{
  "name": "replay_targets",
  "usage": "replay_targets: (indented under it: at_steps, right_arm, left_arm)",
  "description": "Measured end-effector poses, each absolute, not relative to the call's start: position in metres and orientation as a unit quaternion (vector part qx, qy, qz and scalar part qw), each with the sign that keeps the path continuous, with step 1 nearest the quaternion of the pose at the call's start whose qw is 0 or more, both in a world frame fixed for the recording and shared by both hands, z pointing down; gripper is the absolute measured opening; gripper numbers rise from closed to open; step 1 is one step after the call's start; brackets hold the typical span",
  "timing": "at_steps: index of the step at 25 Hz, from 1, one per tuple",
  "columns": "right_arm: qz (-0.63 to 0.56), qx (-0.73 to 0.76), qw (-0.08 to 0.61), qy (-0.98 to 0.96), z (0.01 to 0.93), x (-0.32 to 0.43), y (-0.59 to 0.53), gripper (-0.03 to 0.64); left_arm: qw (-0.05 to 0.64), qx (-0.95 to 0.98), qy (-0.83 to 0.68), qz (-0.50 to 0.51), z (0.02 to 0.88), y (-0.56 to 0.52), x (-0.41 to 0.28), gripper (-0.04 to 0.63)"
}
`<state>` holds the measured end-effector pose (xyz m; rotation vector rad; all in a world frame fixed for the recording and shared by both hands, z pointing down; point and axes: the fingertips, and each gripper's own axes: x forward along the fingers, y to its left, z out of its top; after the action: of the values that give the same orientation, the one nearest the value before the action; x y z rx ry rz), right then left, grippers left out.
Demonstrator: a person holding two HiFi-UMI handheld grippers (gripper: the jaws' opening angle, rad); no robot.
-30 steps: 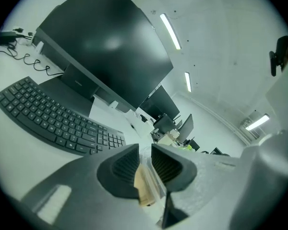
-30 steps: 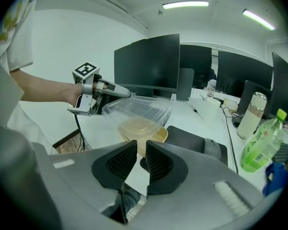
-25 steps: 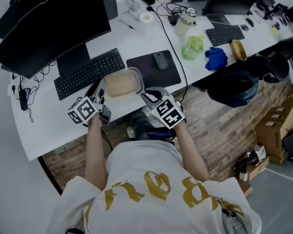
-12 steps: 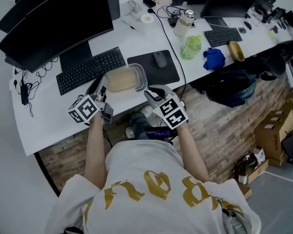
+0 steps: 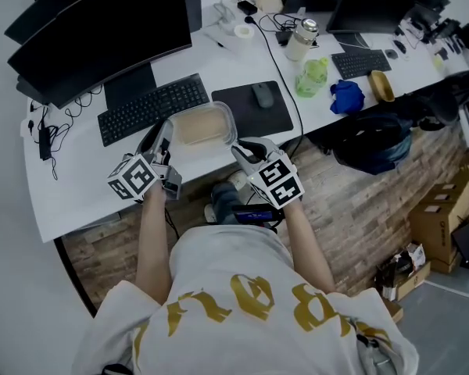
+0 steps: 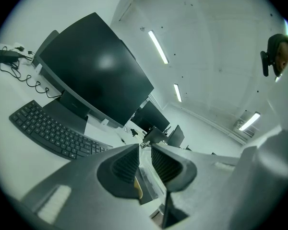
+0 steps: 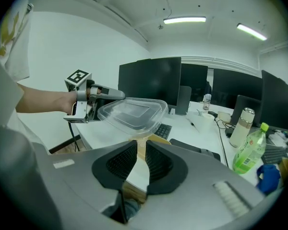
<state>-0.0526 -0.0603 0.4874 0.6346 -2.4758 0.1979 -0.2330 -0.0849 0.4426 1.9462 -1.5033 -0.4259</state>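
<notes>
The room was an office with a long white desk (image 5: 70,194). Just over the near edge of the desk, in front of the person, were a tan box (image 7: 157,139) and its clear lid (image 7: 132,113). Both were held up in the air.

The left gripper (image 6: 144,164) had its jaws squeezed almost together on the edge of the clear lid. The right gripper (image 7: 141,152) had its jaws pressed close on the thin rim of the tan box. The right gripper view showed the lid lifted and tipped above the box. It looked mostly off the box. I could not tell if the far edge of the lid touched the box. So the lid seemed to be pulled up already, but the lid and the box were not yet set down on the desk.

Behind the box lay a dark keyboard (image 5: 152,108). Beside the keyboard was a black mouse pad (image 5: 254,109) with a mouse (image 5: 259,94) on it. A big dark monitor (image 5: 102,30) stood behind the keyboard. Farther to the right on the desk were a green bottle (image 5: 311,75), a silver flask (image 5: 300,37) and a blue cloth (image 5: 345,96). They were all well apart from the grippers.
</notes>
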Motion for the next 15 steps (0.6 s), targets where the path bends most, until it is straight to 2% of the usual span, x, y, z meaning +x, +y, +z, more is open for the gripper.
replay_targets:
  at_steps: [15]
  right_arm:
    - [0.077, 0.225, 0.279, -0.930, 0.488, -0.072, -0.053, 0.080]
  left_arm:
    - [0.323, 0.728, -0.580, -0.171, 0.445, -0.072, -0.252, 0.066]
